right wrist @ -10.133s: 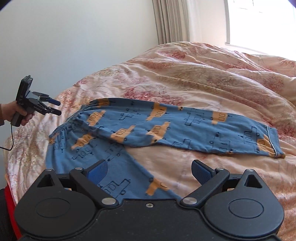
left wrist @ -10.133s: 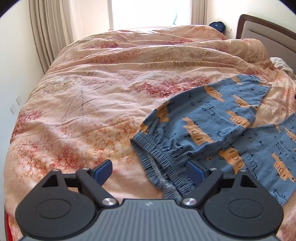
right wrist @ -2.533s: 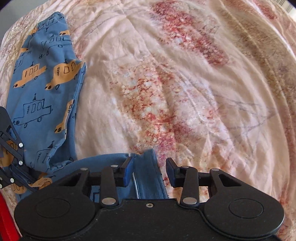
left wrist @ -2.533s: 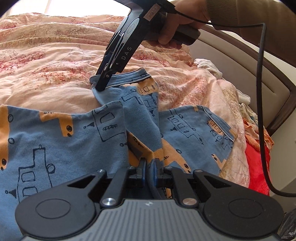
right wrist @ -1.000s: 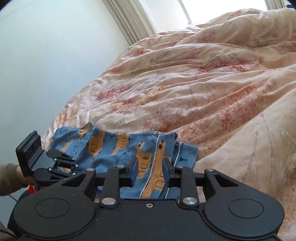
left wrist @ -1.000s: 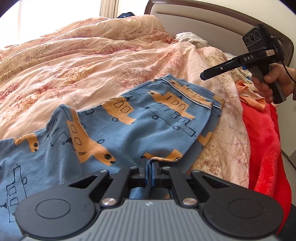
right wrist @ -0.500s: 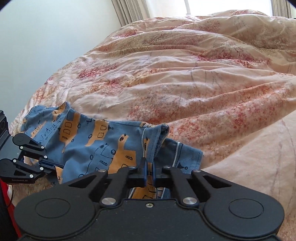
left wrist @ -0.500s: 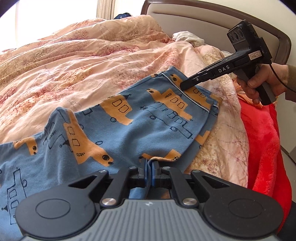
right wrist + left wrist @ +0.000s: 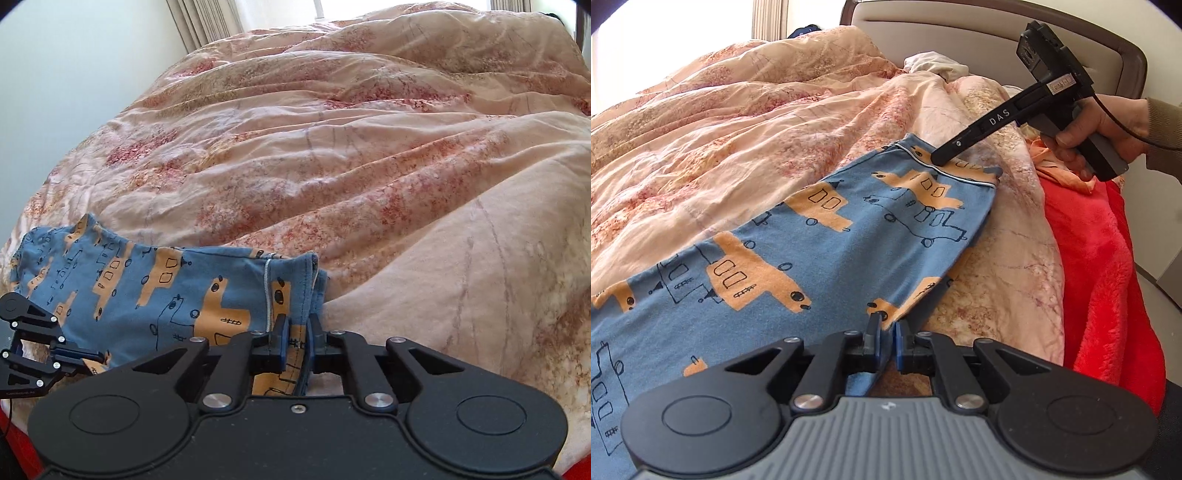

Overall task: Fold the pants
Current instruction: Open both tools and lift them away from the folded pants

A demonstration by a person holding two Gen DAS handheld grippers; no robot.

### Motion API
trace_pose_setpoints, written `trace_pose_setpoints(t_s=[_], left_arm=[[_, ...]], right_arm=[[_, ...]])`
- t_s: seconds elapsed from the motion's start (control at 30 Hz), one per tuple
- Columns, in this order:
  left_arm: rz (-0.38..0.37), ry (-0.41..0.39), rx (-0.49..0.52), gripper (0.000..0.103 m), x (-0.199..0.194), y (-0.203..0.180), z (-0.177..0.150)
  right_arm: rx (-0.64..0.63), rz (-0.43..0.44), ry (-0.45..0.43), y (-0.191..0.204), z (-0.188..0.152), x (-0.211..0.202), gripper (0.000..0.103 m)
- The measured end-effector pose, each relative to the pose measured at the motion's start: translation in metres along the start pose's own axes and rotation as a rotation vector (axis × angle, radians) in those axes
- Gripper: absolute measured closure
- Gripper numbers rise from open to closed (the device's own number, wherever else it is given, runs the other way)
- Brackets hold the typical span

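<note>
In the left wrist view the left gripper sits at six o'clock, its blue pads pinched tight on the near edge of the blue pants. The pants lie spread over the floral duvet toward one o'clock. There the right gripper, held in a hand, meets the hemmed cuff; its jaws have just been opening, narrowly parted with the cuff fabric between them. A red blanket hangs at three o'clock.
</note>
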State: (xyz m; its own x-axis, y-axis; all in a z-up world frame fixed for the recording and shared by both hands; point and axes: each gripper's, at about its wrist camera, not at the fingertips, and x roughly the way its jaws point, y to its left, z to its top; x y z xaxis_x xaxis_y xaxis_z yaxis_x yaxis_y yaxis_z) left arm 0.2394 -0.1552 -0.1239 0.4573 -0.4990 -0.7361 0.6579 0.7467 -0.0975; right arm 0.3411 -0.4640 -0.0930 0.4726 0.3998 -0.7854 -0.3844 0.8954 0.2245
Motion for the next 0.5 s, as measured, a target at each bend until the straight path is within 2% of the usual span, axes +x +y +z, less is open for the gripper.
trace_pose_setpoints(t_s=[0.1, 0.17, 0.23, 0.3, 0.33, 0.4, 0.43, 0.47, 0.5], left_arm=[[-0.018, 0.009, 0.044, 0.090, -0.009, -0.007, -0.010], [-0.031, 0.023, 0.063, 0.086, -0.014, -0.011, -0.021], [-0.018, 0.033, 0.057, 0.086, -0.019, -0.012, -0.035], [-0.013, 0.022, 0.024, 0.086, -0.031, -0.009, -0.044], [-0.008, 0.008, -0.001, 0.086, -0.042, -0.006, -0.049], [0.029, -0.022, -0.031, 0.084, -0.065, 0.002, -0.057], [0.073, -0.045, -0.049, 0.073, -0.080, 0.010, -0.061], [0.123, -0.070, -0.067, 0.057, -0.094, 0.019, -0.066], [0.174, -0.093, -0.093, 0.050, -0.107, 0.029, -0.074]], right_arm=[[0.020, -0.022, -0.037, -0.004, 0.000, -0.013, 0.076], [-0.018, -0.050, -0.061, 0.004, 0.000, -0.023, 0.075], [-0.062, -0.011, -0.072, 0.018, -0.003, -0.029, 0.072], [-0.113, 0.009, -0.038, 0.032, -0.009, -0.025, 0.063], [-0.145, -0.004, -0.008, 0.036, -0.015, -0.021, 0.062], [-0.229, -0.116, 0.042, 0.044, -0.027, -0.014, 0.062], [-0.247, -0.146, 0.039, 0.045, -0.031, -0.015, 0.063], [-0.244, -0.157, 0.014, 0.047, -0.034, -0.021, 0.063], [-0.238, -0.165, -0.015, 0.049, -0.037, -0.028, 0.063]])
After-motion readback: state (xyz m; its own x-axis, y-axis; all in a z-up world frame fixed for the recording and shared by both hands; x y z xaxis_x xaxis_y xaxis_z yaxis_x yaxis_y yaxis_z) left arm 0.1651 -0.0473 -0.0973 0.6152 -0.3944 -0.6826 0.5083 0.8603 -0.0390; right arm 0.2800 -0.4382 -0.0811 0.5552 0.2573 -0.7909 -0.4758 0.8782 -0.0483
